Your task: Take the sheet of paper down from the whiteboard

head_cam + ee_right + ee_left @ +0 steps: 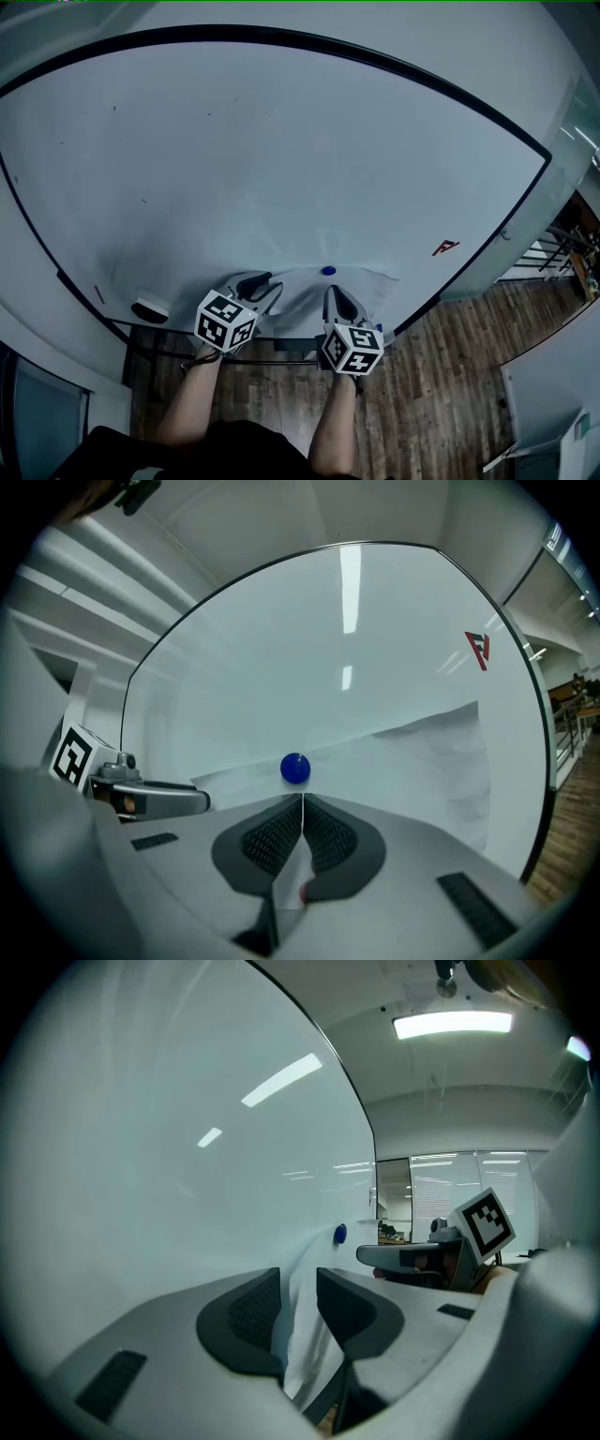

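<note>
The whiteboard is a broad, glossy white panel with a thin black frame, and ceiling lights reflect off it in long streaks. The sheet of paper hangs low on the board, held at its top edge by a small, round, shiny blue magnet. The paper is thin, matte white and rumpled. Soft creases run across its right part, and its lower part bows off the board towards the person.

The right tool sits just below the magnet. Its jaws are closed together, and a pinched fold of the sheet shows as a thin white line between the two dark pads, which have a fine ribbed grid texture. The smooth grey plastic shells around the pads curve outward.

The left tool is at the sheet's left side with its jaws a narrow gap apart. The paper hangs loosely through that gap, and neither dark pad presses on it. Each tool carries a cube with black-and-white square markers.

A small angular red mark sits near the board's right edge. A low, rounded white object with a dark base rests on the ledge at the lower left of the board. Below the board, the floor is dark wood-grain planking.
</note>
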{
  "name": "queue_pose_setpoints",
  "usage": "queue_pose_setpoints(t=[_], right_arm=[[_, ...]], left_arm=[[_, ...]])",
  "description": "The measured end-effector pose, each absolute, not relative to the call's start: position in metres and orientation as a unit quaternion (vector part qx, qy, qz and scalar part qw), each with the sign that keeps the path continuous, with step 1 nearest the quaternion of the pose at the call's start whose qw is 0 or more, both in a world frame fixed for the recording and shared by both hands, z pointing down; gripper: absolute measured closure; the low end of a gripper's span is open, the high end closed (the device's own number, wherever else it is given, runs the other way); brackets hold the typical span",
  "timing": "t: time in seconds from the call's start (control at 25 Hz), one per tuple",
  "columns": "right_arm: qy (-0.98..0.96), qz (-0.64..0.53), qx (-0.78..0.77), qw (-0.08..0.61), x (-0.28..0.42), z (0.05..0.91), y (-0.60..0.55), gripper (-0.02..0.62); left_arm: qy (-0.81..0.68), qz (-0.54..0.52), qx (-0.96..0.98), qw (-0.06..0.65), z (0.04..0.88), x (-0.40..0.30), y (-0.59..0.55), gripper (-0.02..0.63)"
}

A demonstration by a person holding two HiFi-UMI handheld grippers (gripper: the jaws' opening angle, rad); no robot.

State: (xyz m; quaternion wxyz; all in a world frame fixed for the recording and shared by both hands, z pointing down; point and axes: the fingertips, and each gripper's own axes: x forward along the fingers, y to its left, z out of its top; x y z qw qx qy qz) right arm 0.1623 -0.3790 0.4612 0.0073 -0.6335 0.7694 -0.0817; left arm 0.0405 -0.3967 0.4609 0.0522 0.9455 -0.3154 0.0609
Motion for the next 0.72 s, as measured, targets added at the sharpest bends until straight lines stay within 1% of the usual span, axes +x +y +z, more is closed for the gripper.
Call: queue_pose_setpoints(t=[0.12, 0.2, 0.32, 0.56, 0.6, 0.68, 0.72], right_arm=[[0.760, -0.066, -0.647, -0.010, 0.166, 0.460, -0.382, 0.571], [0.757, -0.069, -0.650, 0.001, 0.168, 0.457, -0.384, 0.570], [0.751, -0.070, -0.657, 0.009, 0.170, 0.455, -0.386, 0.569], [0.755, -0.062, -0.653, 0.023, 0.164, 0.445, -0.389, 0.566], [0.756, -0.061, -0.651, 0.023, 0.162, 0.443, -0.389, 0.556], [0.758, -0.058, -0.649, 0.020, 0.158, 0.441, -0.391, 0.487], [0.758, -0.055, -0.650, 0.017, 0.157, 0.441, -0.392, 0.474]], left_arm=[[-0.312, 0.056, 0.947, 0.054, 0.460, 0.044, -0.398, 0.491], [-0.308, 0.049, 0.948, 0.057, 0.460, 0.046, -0.398, 0.493], [-0.316, 0.045, 0.946, 0.056, 0.459, 0.045, -0.400, 0.557], [-0.315, 0.044, 0.946, 0.057, 0.458, 0.045, -0.403, 0.578], [-0.314, 0.043, 0.947, 0.058, 0.458, 0.045, -0.403, 0.581], [-0.314, 0.042, 0.947, 0.059, 0.458, 0.045, -0.403, 0.583], [-0.314, 0.043, 0.947, 0.058, 0.458, 0.045, -0.403, 0.583]])
